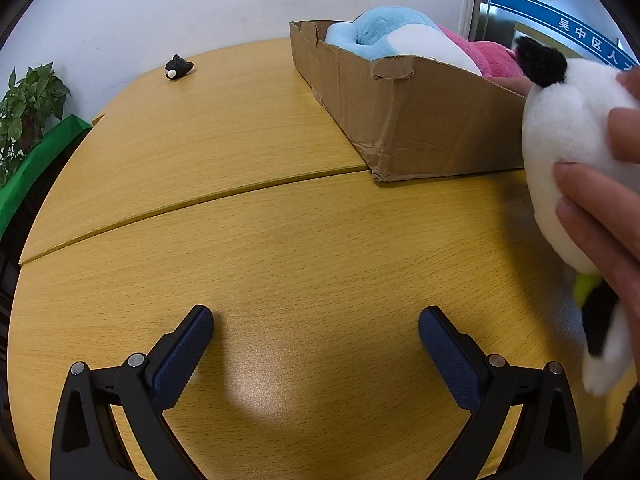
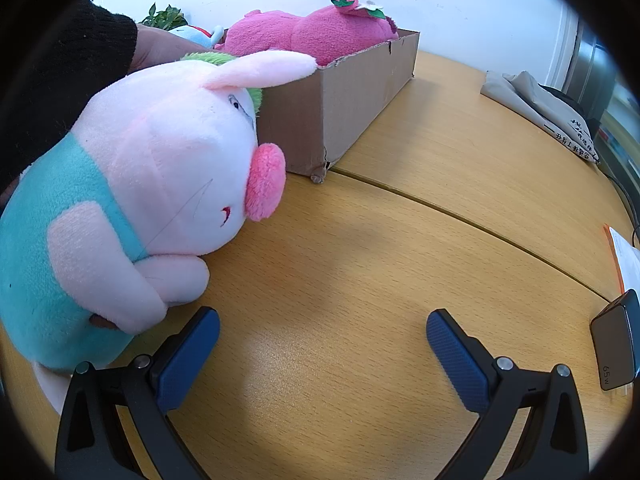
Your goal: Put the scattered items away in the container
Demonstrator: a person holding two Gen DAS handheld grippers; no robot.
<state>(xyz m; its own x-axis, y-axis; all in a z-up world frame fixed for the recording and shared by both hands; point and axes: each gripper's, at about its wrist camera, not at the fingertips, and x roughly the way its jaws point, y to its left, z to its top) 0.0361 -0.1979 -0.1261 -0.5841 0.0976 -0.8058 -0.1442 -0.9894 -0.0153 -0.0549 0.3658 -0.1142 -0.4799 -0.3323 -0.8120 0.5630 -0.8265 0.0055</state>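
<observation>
A cardboard box (image 1: 420, 120) stands on the wooden table and holds a blue plush (image 1: 384, 32) and a pink plush (image 1: 488, 56). The box (image 2: 344, 96) and pink plush (image 2: 316, 32) also show in the right wrist view. A bare hand (image 1: 600, 208) holds a white and black plush (image 1: 568, 128) at the right edge. In the right wrist view a pink pig plush in teal (image 2: 152, 184) stands just left of my right gripper (image 2: 322, 334), held from behind by a hand in a black sleeve (image 2: 80, 64). My left gripper (image 1: 316, 330) is open and empty over the table. My right gripper is open too.
A small black toy (image 1: 178, 67) lies at the table's far left edge. A potted plant (image 1: 28, 108) stands beyond the left edge. A folded grey bag (image 2: 548, 108), papers (image 2: 626, 256) and a black 65W charger (image 2: 614, 340) lie at the right. A seam (image 1: 200, 200) crosses the tabletop.
</observation>
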